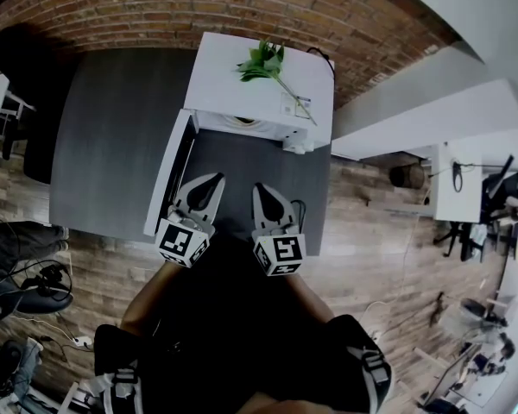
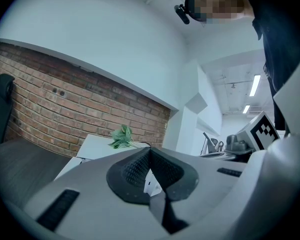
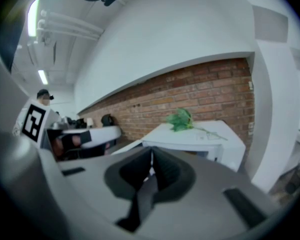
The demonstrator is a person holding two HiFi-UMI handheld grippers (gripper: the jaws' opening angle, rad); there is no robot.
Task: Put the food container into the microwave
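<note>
The open door [image 1: 167, 175] flanks bare table [image 1: 104, 136] before the microwave [image 1: 259, 80].

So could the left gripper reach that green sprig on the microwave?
Probably yes: the left gripper faces the microwave, and nothing lies between it and the sprig on top. Its jaws are shut, though.

A grey table [image 1: 112, 136] abuts the brick wall [image 1: 155, 7].

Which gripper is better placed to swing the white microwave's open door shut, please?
Probably the left. The left gripper, jaws shut and empty, sits right beside the open door of the white microwave; the right gripper, also shut, is farther across.
</note>
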